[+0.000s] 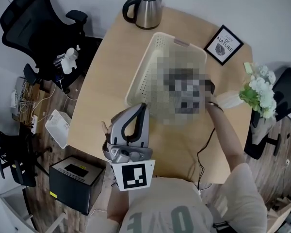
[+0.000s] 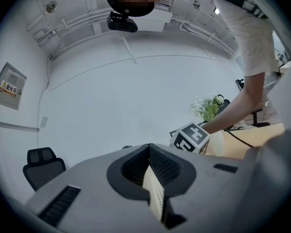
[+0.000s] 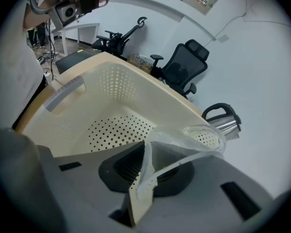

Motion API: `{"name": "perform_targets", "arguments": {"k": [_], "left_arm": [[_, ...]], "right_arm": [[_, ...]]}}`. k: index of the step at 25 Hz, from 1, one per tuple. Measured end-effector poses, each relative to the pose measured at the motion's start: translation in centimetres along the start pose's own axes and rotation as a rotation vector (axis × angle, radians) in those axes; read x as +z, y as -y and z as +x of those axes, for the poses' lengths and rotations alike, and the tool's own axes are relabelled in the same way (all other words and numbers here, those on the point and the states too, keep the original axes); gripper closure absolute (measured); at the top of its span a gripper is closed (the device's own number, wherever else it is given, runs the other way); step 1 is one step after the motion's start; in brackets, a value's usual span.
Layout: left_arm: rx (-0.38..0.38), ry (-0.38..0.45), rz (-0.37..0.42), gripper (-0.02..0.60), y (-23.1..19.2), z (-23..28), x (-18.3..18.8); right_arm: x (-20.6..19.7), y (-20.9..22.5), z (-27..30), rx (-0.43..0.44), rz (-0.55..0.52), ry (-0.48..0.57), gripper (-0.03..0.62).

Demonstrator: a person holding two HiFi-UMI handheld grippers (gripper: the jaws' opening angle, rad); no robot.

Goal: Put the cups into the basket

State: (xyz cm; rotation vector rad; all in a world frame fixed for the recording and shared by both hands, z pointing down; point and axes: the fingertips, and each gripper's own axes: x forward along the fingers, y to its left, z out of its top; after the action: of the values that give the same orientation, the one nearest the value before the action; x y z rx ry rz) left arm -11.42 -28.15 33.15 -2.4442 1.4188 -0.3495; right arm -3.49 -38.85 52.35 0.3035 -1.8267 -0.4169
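Note:
A cream perforated basket (image 1: 139,74) stands on the wooden table. My left gripper (image 1: 142,108) is shut on the basket's near corner rim; in the left gripper view a strip of perforated rim (image 2: 154,193) sits pinched in the left gripper (image 2: 153,178). My right gripper (image 3: 143,176) is shut on a clear plastic cup (image 3: 194,140), whose wall is squashed flat between the jaws. The cup hangs tilted over the inside of the basket (image 3: 111,86). In the head view a mosaic patch hides the cup and most of the right gripper (image 1: 209,87).
A steel kettle (image 1: 148,11) stands behind the basket at the table's far edge. A framed picture (image 1: 223,44) and white flowers (image 1: 258,91) are at the right. Office chairs (image 1: 34,28) and a black box (image 1: 75,178) stand on the floor to the left.

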Motion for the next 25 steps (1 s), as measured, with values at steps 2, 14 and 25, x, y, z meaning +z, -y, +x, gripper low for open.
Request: {"name": "perform_targets", "arguments": {"k": [2, 14, 25], "left_arm": [[-0.007, -0.008, -0.006, 0.572, 0.1, 0.3, -0.4], [-0.013, 0.019, -0.078, 0.572, 0.8, 0.7, -2.0], [-0.01, -0.02, -0.072, 0.572, 0.6, 0.5, -3.1]], "right_arm": [[-0.7, -0.4, 1.1, 0.052, -0.021, -0.037, 0.556], [-3.9, -3.3, 5.5, 0.239, -0.203, -0.252, 0.556], [-4.6, -4.7, 7.3, 0.257, -0.312, -0.324, 0.551]]}}
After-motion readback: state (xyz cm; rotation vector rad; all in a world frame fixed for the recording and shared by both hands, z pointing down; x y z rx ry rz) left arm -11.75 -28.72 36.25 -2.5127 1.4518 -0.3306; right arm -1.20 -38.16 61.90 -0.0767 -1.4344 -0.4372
